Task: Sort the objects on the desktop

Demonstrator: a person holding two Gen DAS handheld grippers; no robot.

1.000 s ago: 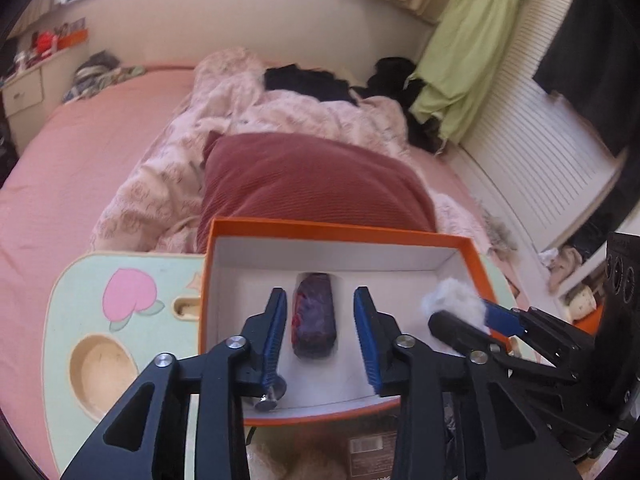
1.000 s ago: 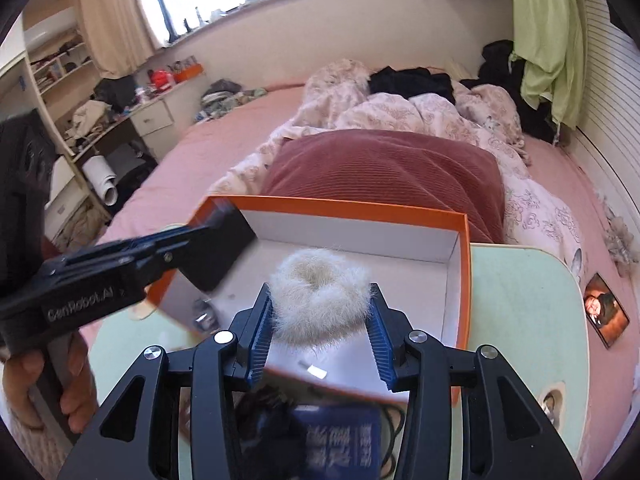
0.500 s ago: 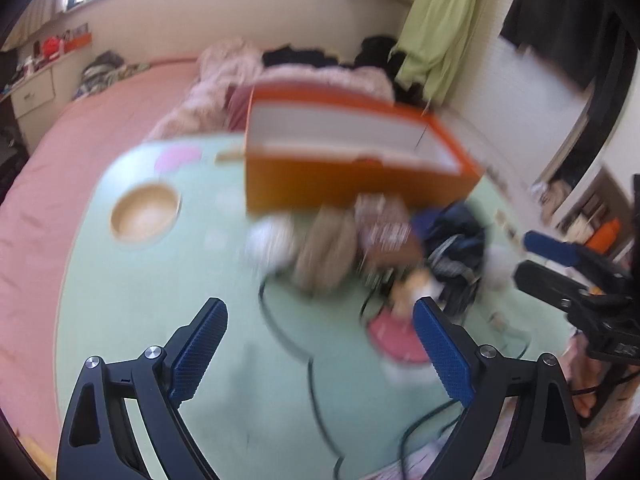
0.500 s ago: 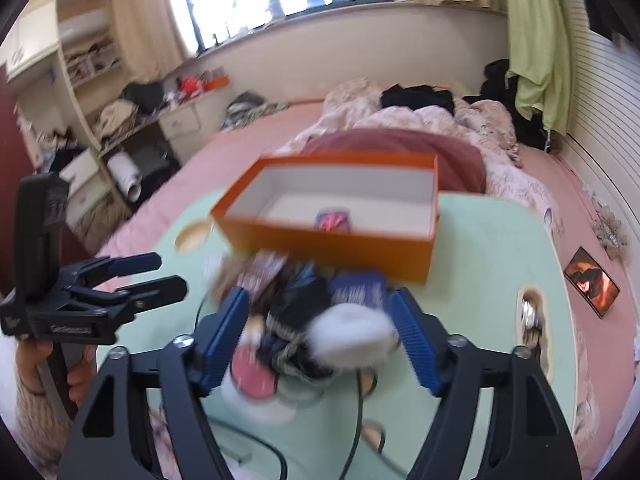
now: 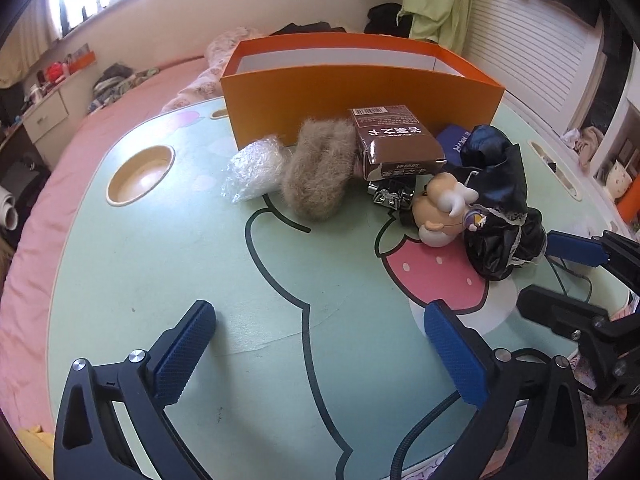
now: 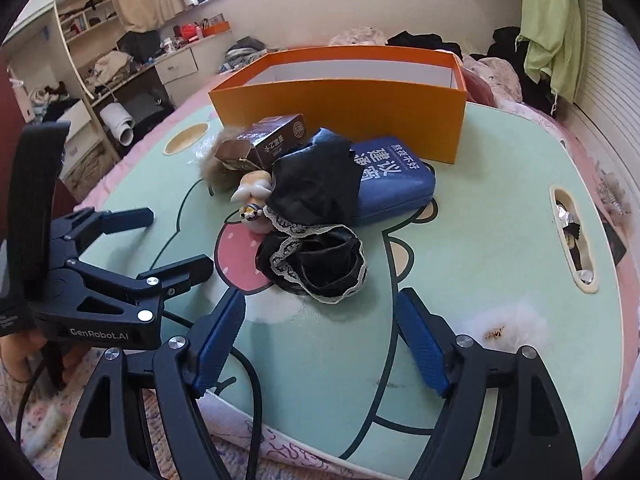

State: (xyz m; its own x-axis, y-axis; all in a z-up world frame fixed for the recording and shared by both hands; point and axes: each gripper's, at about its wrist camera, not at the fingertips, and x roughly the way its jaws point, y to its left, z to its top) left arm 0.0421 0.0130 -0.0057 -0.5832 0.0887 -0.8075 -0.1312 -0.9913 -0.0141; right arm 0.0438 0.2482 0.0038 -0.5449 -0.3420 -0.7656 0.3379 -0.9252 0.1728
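Observation:
An orange box stands at the far side of the green table; it also shows in the right wrist view. In front of it lie a clear plastic wrap, a grey-brown fur piece, a brown carton, a blue case and a doll in a black dress, also in the right wrist view. My left gripper is open and empty above the near table. My right gripper is open and empty near the front edge. A white fluffy piece lies beside it.
The table has a round cup hole at the left and a slot at the right. A black cable runs by the front edge. A pink bed lies behind, shelves and clutter at the left.
Both grippers have pulled back from the orange box to the near side of the table and opened wide. The right gripper has let go of the white fluffy piece.

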